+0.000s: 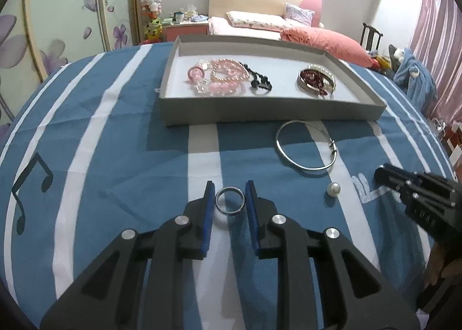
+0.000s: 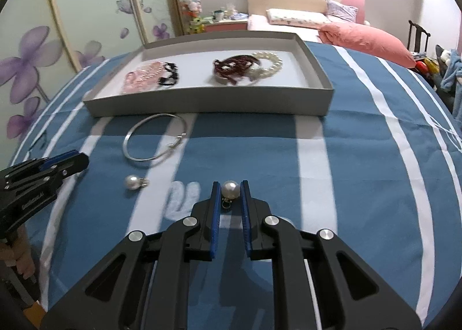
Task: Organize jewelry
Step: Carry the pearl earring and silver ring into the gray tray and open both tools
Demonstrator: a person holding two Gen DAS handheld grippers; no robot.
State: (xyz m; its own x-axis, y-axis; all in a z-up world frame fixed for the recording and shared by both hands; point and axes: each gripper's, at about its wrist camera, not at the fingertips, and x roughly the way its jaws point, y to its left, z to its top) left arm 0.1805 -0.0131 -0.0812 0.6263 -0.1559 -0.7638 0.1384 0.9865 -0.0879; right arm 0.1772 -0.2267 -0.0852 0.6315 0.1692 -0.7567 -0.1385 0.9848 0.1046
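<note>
My left gripper (image 1: pixel 230 189) has its blue pads on either side of a silver ring (image 1: pixel 230 200) on the blue striped cloth; the pads touch or nearly touch it. My right gripper (image 2: pixel 230 189) has a pearl earring (image 2: pixel 230 189) between its pads. A second pearl earring (image 2: pixel 131 182) lies loose to its left; it also shows in the left wrist view (image 1: pixel 334 188). A silver bangle (image 1: pixel 306 145) lies in front of the grey tray (image 1: pixel 271 112). The tray holds pink beads (image 1: pixel 222 74), black beads (image 1: pixel 260 80), and a dark red and pearl bracelet pile (image 1: pixel 317 80).
The table is covered by a blue cloth with white stripes (image 1: pixel 115 139). Behind it stand a bed with a pink quilt (image 1: pixel 323 38), a wardrobe with flower prints (image 1: pixel 57 27) at left, a pink curtain (image 1: pixel 439 27) and a chair at right.
</note>
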